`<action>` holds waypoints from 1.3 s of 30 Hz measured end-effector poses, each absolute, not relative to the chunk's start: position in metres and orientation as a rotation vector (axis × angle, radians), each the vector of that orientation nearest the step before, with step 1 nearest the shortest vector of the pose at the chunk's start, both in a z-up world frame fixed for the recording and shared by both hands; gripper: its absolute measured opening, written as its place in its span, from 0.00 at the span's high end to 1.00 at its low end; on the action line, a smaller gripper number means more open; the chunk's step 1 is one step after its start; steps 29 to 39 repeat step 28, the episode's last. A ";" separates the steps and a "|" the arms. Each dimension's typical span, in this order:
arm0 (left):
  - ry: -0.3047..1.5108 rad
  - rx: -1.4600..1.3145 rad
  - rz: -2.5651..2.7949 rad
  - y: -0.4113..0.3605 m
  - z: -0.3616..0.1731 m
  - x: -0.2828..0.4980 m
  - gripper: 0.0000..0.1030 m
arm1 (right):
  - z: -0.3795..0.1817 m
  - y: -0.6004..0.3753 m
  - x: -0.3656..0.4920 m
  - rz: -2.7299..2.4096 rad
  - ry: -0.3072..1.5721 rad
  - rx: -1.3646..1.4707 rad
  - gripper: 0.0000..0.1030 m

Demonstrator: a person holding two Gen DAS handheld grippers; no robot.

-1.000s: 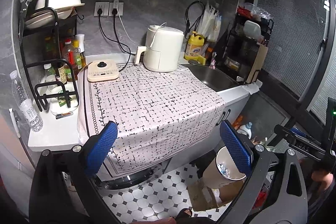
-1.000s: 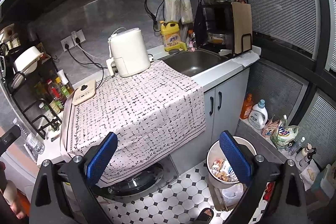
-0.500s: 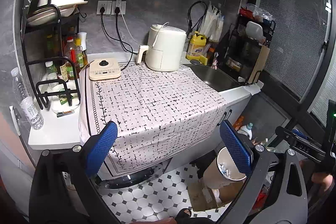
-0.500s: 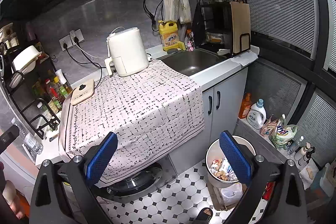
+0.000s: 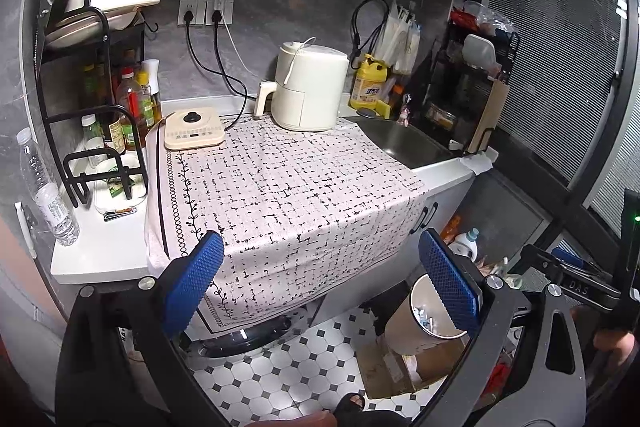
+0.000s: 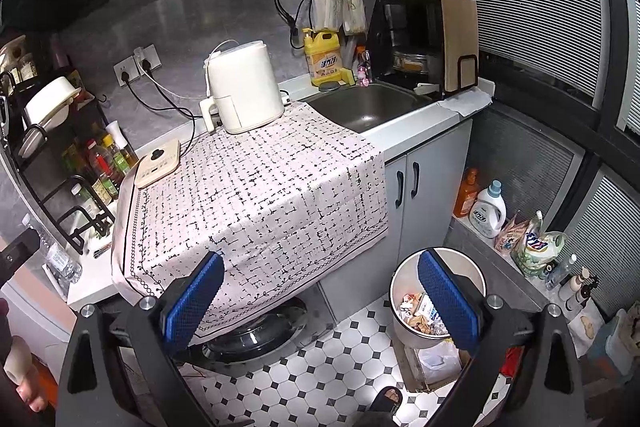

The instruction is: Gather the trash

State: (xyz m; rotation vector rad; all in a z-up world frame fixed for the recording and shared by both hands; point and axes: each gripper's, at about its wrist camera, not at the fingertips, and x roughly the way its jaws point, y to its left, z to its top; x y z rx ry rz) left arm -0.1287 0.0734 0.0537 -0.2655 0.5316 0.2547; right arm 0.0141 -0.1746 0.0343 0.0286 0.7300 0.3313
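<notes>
Behind my right gripper (image 6: 318,297), jaws wide and empty, stands the trash bin (image 6: 400,323); my left gripper (image 5: 320,277) gapes likewise.

Lots of room in the middle, crowded at the edges

The tablecloth (image 5: 288,195) is bare across its middle and front. At the back stand the air fryer (image 5: 310,91) and a flat cooker (image 5: 195,129) with cords behind. A bottle rack (image 5: 100,131) blocks the left side. The sink (image 6: 362,105) is open. On the floor, the trash bin (image 6: 400,291) stands open beside the cabinet doors (image 6: 416,195).
</notes>
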 end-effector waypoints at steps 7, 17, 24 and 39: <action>0.533 -0.266 0.247 0.071 0.054 -0.126 0.06 | 0.033 -0.178 0.012 0.329 0.732 0.024 0.08; 0.557 -0.243 0.209 0.065 0.048 -0.109 0.06 | 0.022 -0.187 0.018 0.313 0.774 0.041 0.08; 0.568 -0.271 0.171 0.072 0.043 -0.094 0.06 | 0.018 -0.189 0.027 0.298 0.799 0.038 0.08; 0.574 -0.307 0.141 0.080 0.035 -0.082 0.06 | 0.013 -0.189 0.035 0.307 0.820 0.035 0.08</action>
